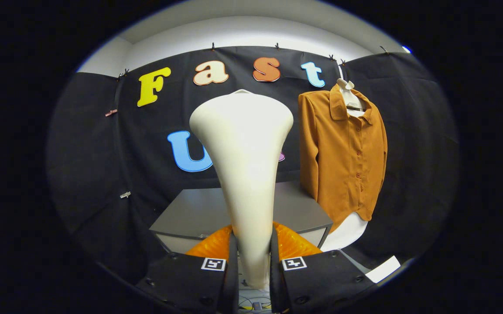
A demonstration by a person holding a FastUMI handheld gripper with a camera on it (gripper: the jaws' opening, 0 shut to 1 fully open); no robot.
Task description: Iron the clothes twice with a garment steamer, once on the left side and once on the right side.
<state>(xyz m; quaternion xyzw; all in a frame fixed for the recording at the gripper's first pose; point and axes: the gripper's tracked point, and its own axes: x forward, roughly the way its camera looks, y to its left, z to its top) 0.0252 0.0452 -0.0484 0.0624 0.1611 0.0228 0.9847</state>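
Between the fingers at 6 o'clock: gripper (253,261) clamped narrow on the white garment steamer (244,174), both fingers (216,270) pressing its handle, head flaring upright to 12 o'clock. Grey table (190,213) sits just beyond. At 2 o'clock, well apart from the steamer, the orange shirt (343,157) hangs on a hanger against the cloth wall.

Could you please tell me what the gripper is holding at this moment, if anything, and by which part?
The gripper holds the white garment steamer, its jaws shut on the narrow handle at the lower end; the wide head stands up beyond them.
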